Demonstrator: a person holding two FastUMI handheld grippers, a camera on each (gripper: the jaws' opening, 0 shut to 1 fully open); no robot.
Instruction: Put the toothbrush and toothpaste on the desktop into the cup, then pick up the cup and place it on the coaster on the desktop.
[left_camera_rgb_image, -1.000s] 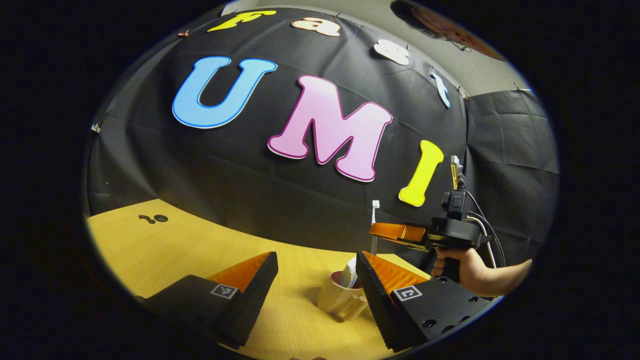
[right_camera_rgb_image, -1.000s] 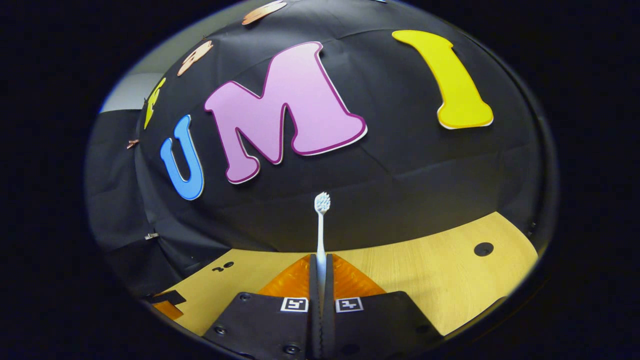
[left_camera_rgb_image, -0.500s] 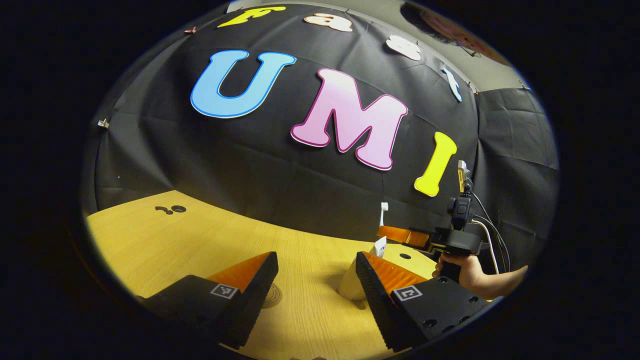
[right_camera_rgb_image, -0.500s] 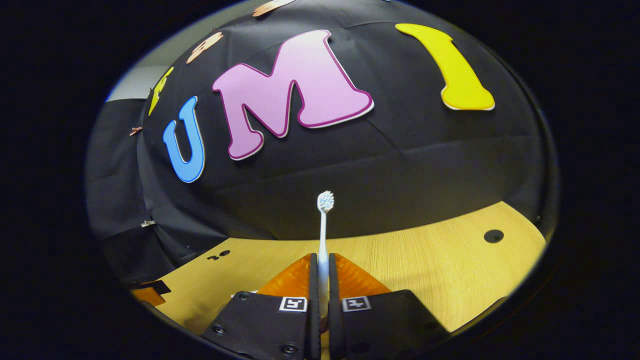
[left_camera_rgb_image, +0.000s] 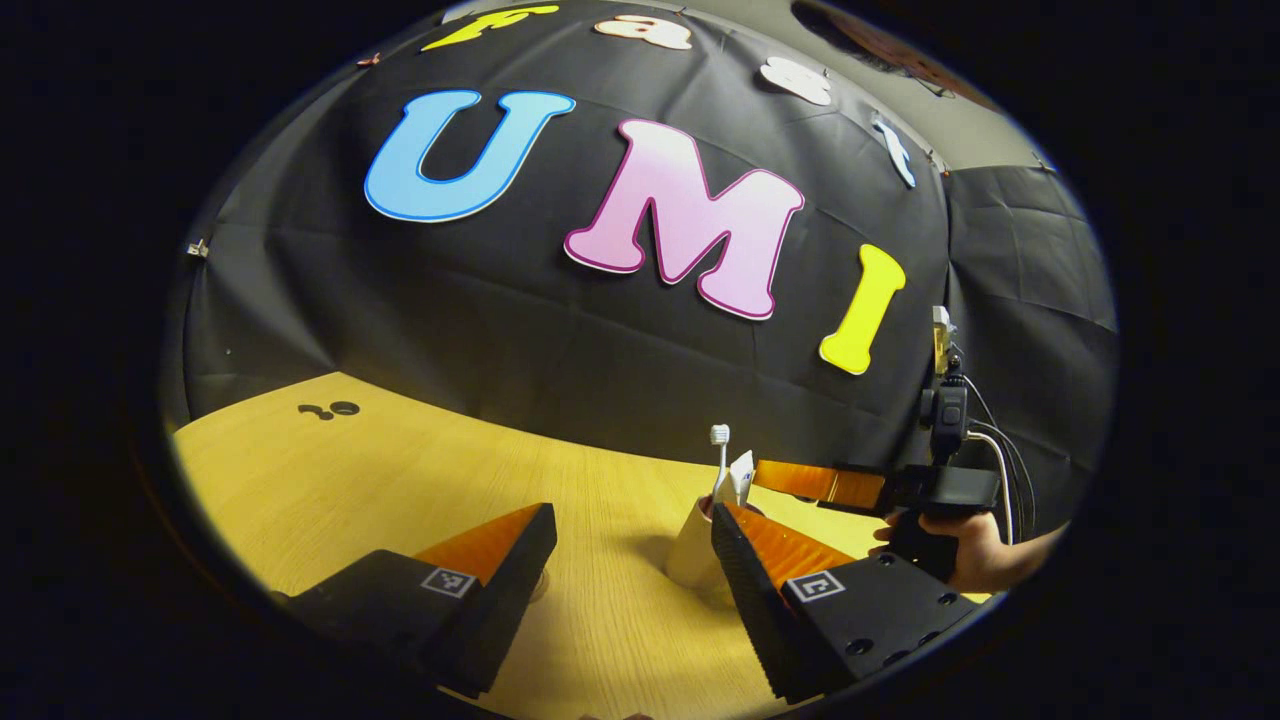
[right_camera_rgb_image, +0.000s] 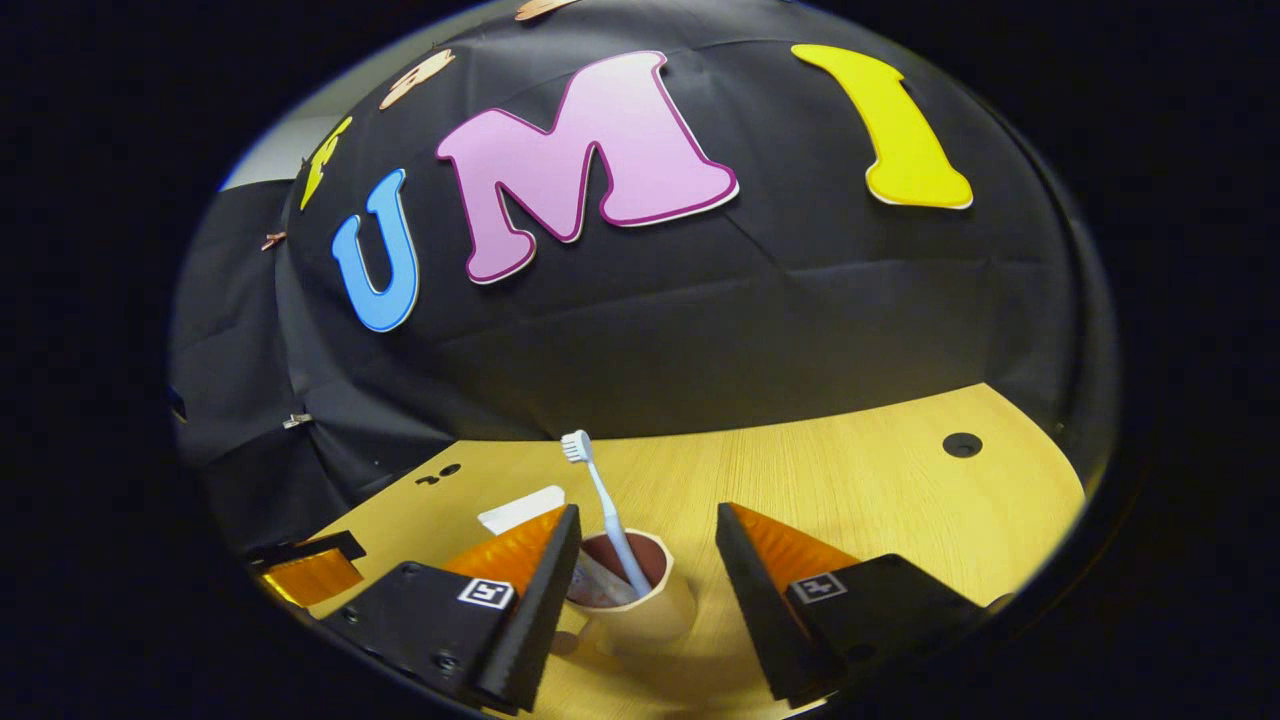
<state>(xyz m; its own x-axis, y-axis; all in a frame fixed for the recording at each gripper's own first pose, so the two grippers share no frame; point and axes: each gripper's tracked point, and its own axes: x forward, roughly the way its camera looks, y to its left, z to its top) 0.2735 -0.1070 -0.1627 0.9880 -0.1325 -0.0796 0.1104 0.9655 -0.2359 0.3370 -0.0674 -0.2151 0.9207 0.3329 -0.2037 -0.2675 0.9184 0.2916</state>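
Right gripper view: right hand-held gripper (right_camera_rgb_image: 640, 590) spread wide, pinching nothing, fingers apart on either side of the cup (right_camera_rgb_image: 640, 610) at 6 o'clock. Cup upright on the table (right_camera_rgb_image: 850, 500), dark red inside, pale outside, partly hidden behind the left finger. Toothbrush (right_camera_rgb_image: 605, 515) standing in the cup, leaning toward 11 o'clock, bristle head clear above the rim. Toothpaste (right_camera_rgb_image: 520, 508) seen as a white flat end rising past the left finger at 8 o'clock; lower part hidden, so seating in the cup hard to tell from here. Broad bare wood from 2 to 4 o'clock, with one dark round hole (right_camera_rgb_image: 962, 444) near the far edge. Far table edge meeting the black cloth wall (right_camera_rgb_image: 750, 330) from 9 to 3 o'clock. Two small dark holes (right_camera_rgb_image: 440, 474) at 9 o'clock near that edge.

Left gripper view: left hand-held gripper (left_camera_rgb_image: 630, 590) also spread, holding nothing. Cup (left_camera_rgb_image: 692, 550) just beside its right finger at 5 o'clock, part hidden by it. Toothbrush (left_camera_rgb_image: 719, 460) and toothpaste (left_camera_rgb_image: 741, 478) both poking above the rim, side by side. Right hand-held gripper (left_camera_rgb_image: 815, 481) at 4 o'clock, just beyond the cup, held by a hand (left_camera_rgb_image: 975, 555). Open table (left_camera_rgb_image: 400, 470) from 7 to 10 o'clock, reaching to the wall. Coaster (left_camera_rgb_image: 540, 583) at 6 o'clock as a sliver, tucked behind the left finger, near the cup but apart.
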